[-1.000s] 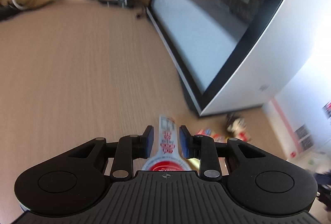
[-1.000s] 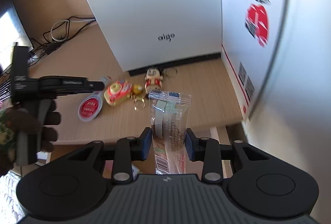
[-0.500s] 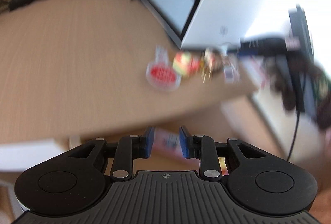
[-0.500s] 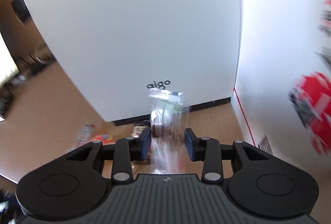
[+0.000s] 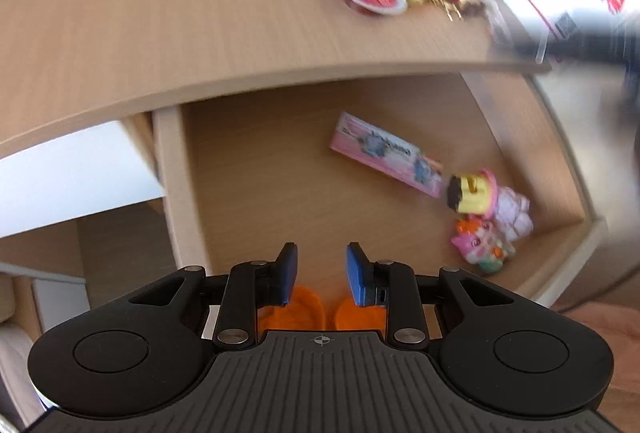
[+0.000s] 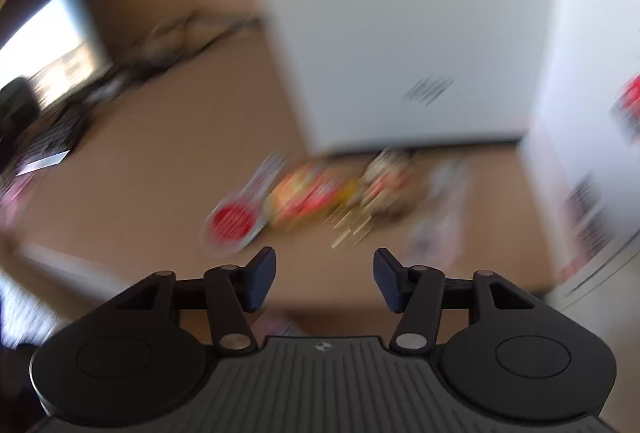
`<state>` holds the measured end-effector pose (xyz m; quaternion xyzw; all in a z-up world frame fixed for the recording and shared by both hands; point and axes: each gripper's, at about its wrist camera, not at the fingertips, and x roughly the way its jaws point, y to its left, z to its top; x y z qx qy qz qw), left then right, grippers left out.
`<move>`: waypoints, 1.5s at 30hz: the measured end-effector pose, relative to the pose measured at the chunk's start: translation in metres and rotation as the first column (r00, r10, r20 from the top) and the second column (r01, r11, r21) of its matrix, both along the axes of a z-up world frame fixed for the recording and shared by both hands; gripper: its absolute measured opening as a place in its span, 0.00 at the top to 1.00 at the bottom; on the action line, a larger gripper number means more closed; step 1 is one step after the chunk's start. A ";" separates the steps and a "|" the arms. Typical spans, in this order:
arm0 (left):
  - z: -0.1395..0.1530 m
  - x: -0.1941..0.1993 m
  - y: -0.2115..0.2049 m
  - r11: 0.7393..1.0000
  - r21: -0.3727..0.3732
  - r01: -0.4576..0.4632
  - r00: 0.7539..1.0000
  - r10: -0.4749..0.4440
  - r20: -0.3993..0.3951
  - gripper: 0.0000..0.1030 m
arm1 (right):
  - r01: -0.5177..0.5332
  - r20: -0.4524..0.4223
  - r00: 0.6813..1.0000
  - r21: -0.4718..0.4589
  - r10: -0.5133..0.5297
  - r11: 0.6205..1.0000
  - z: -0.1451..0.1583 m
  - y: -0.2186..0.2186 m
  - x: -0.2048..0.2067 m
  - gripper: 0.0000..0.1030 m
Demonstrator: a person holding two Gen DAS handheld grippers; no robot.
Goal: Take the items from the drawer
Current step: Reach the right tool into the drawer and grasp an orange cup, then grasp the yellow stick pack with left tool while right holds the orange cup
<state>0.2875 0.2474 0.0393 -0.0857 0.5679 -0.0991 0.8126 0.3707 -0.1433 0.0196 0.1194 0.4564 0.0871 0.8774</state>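
Observation:
The open drawer [image 5: 256, 169] lies below the desk edge. In it are a flat pink box [image 5: 386, 155], a yellow-and-pink toy figure [image 5: 484, 199] and a pink cat toy [image 5: 480, 245] at its right. My left gripper [image 5: 322, 273] hangs over the drawer's near part, its jaws a little apart and empty. An orange object [image 5: 308, 307] shows below the fingers, partly hidden. My right gripper [image 6: 324, 277] is over the desk with its jaws opening and nothing between them. The clear packet [image 6: 440, 209] lies blurred on the desk ahead of it.
On the desk stand a red-lidded cup [image 6: 234, 221], a yellow-red toy [image 6: 304, 197] and a small figurine [image 6: 386, 177], all in front of a white box [image 6: 400, 33]. A monitor [image 6: 52, 45] and cables are at the far left. The desk edge [image 5: 280, 77] overhangs the drawer.
The left view swung from the desk top down into the open drawer, leaving the red-lidded cup on the desk. My right gripper let go of the clear packet and its jaws widened.

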 end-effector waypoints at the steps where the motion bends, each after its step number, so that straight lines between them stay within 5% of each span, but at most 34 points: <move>1: 0.003 -0.003 0.004 1.000 -0.011 -0.016 1.000 0.016 0.010 0.71 | -0.060 -0.063 0.996 0.034 0.062 0.998 -0.014 0.013 -0.001 0.47; 3: 0.009 -0.006 0.008 0.999 -0.032 -0.044 0.999 0.045 0.031 0.71 | -0.155 -0.203 0.964 0.105 0.174 0.982 -0.047 0.046 -0.004 0.47; 7: 0.021 -0.018 0.019 0.995 -0.045 -0.094 0.993 0.097 0.065 0.71 | -0.259 -0.439 0.844 0.166 0.307 0.951 -0.114 0.096 -0.004 0.47; 12: 0.030 -0.028 0.025 0.989 -0.067 -0.131 0.988 0.136 0.074 0.71 | -0.359 -0.552 0.753 0.114 0.359 0.926 -0.155 0.132 0.000 0.53; 15: 0.028 -0.030 0.025 0.989 -0.069 -0.128 0.989 0.133 0.071 0.71 | -0.383 -0.599 0.708 0.117 0.373 0.916 -0.170 0.144 0.003 0.70; 17: 0.025 -0.029 0.023 0.991 -0.065 -0.120 0.990 0.125 0.063 0.71 | -0.408 -0.613 0.692 0.104 0.381 0.907 -0.176 0.152 0.001 0.92; 19: 0.023 -0.027 0.021 0.992 -0.064 -0.111 0.992 0.115 0.054 0.71 | -0.410 -0.585 0.713 0.098 0.386 0.907 -0.171 0.153 -0.003 0.95; 25: 0.011 -0.010 0.002 0.997 -0.060 -0.041 0.998 0.043 0.035 0.71 | -0.189 -0.444 0.870 0.101 0.214 0.977 -0.136 0.100 -0.016 0.95; 30: 0.001 0.006 -0.043 0.986 -0.026 0.164 0.980 -0.160 0.117 0.71 | 0.001 -0.305 0.952 0.009 0.001 1.000 -0.098 0.043 -0.039 0.95; 34: -0.007 0.008 -0.086 0.924 0.148 0.351 0.878 -0.380 0.291 0.71 | 0.125 -0.187 0.974 -0.024 -0.127 0.992 -0.068 -0.002 -0.064 0.95; 39: -0.040 0.012 -0.133 0.709 0.452 0.541 0.669 -0.689 0.280 0.68 | 0.202 -0.136 0.970 -0.023 -0.204 0.979 -0.046 -0.041 -0.068 0.95; 42: -0.057 0.019 -0.144 0.625 0.508 0.592 0.608 -0.761 0.226 0.68 | 0.223 -0.141 0.965 -0.014 -0.222 0.975 -0.052 -0.045 -0.063 0.95; 45: -0.072 0.026 -0.150 0.558 0.572 0.602 0.587 -0.794 0.157 0.68 | 0.235 -0.156 0.960 0.000 -0.233 0.972 -0.047 -0.067 -0.076 0.95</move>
